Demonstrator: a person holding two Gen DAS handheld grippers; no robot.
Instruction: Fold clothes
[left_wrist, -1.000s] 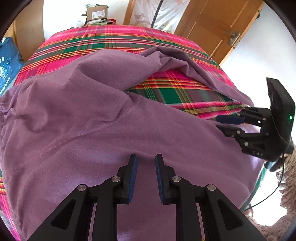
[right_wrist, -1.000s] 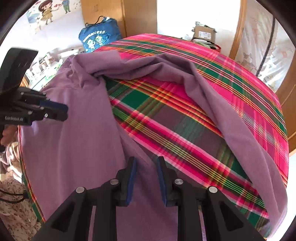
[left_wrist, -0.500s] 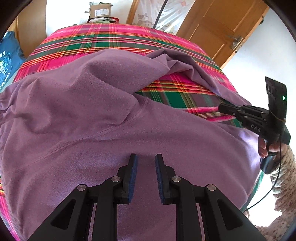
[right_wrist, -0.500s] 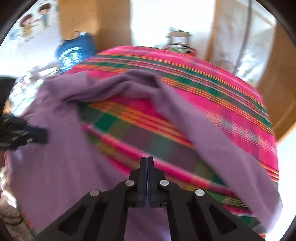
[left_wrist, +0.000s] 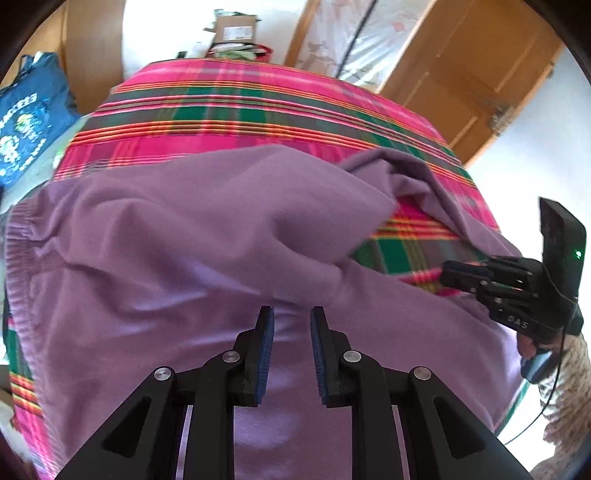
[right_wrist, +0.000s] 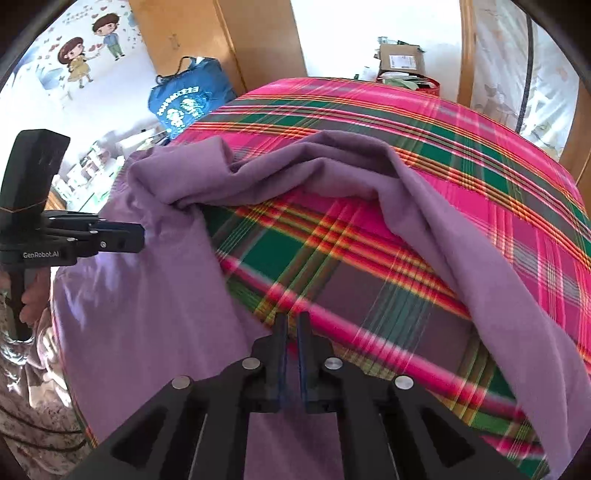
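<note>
1. The purple garment (left_wrist: 184, 258) lies rumpled across the plaid bed (right_wrist: 480, 147): soft, light, limp.
2. Left tongs (left_wrist: 288, 328) hover parted, empty above it.
3. Right tongs (right_wrist: 291, 332), empty, have just reopened slightly; the sleeve edge (right_wrist: 480, 258) looks the best place to pinch.

Readable in white on the side of the left gripper (right_wrist: 122, 240), seen from the right wrist: "GenRobot.AI". On the right gripper (left_wrist: 461, 275), seen from the left wrist: faint letters "DAS". On the blue bag (right_wrist: 192, 99): pale print, mirrored or upside down, not legible. On the cardboard box (right_wrist: 400, 59): a shipping label, too small to read.
</note>
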